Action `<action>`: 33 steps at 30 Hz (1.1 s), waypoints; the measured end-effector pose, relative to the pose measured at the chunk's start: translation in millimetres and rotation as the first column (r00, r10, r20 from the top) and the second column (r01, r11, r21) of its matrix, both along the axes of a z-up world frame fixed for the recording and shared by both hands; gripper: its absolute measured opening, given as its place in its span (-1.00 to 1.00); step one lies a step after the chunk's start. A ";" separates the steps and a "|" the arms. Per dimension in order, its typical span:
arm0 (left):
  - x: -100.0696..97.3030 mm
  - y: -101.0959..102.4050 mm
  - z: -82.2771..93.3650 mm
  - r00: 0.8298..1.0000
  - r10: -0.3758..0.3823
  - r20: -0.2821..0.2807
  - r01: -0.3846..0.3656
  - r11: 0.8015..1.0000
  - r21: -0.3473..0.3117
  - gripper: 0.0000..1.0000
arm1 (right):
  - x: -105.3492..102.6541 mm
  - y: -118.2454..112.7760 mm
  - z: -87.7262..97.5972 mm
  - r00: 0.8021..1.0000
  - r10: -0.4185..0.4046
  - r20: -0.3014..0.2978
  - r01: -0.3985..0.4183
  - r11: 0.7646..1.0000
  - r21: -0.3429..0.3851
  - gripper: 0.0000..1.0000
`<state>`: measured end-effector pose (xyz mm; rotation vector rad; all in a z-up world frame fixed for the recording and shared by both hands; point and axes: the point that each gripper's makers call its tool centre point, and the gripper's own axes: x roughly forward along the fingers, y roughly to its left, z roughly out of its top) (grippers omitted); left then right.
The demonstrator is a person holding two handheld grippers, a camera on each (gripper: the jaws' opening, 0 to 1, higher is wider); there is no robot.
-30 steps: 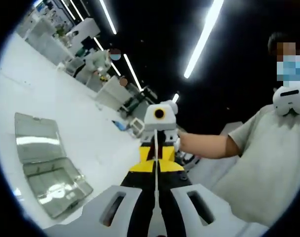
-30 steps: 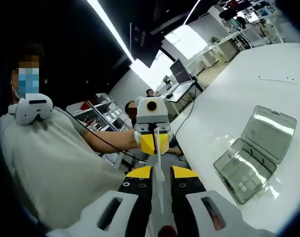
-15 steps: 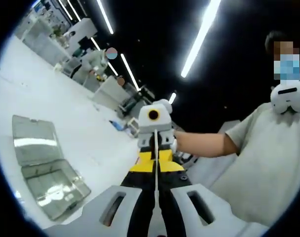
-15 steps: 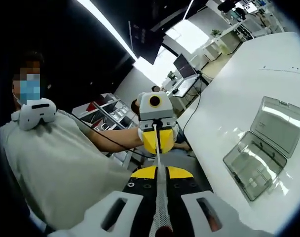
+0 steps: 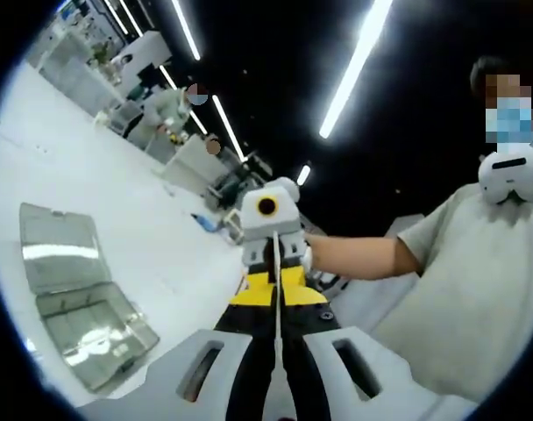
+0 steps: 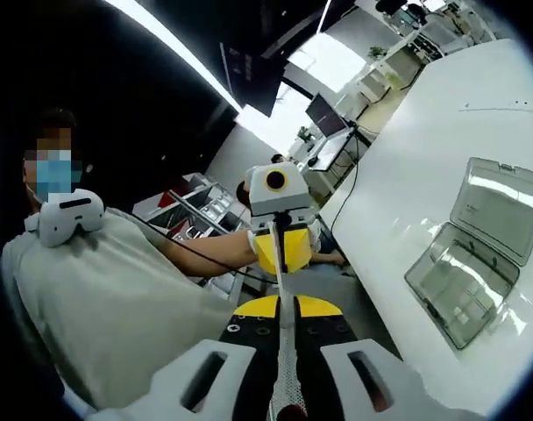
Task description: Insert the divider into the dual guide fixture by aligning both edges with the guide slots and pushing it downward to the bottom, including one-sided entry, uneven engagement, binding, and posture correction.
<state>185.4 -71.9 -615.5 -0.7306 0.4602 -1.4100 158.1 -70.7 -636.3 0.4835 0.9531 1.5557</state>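
Divider (image 5: 276, 289) thin, white, edge-on, pinched by left tongs (image 5: 276, 351) and right tongs (image 6: 284, 351)

We see long ceiling light strips (image 5: 358, 66) blazing against a dark ceiling, the white counter (image 6: 424, 184) bright, glare on the clear plastic case (image 5: 78, 298), and strong fisheye bending with soft edges.

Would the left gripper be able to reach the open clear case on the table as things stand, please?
Probably not yet: the left gripper is shut on the thin divider, which the right gripper also holds, away from the clear case.
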 end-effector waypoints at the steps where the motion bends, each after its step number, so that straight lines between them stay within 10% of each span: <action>1: 0.2 0.3 -0.8 1.000 0.000 -0.005 0.000 1.000 -0.001 -1.00 | -0.6 0.4 0.0 1.000 -0.002 -0.004 0.002 1.000 -0.001 -1.00; 33: 14.7 8.4 -33.2 0.982 0.171 0.074 -0.181 0.971 0.157 -0.94 | 34.7 -3.4 -14.7 0.945 -0.270 -0.187 0.251 0.961 -0.117 -1.00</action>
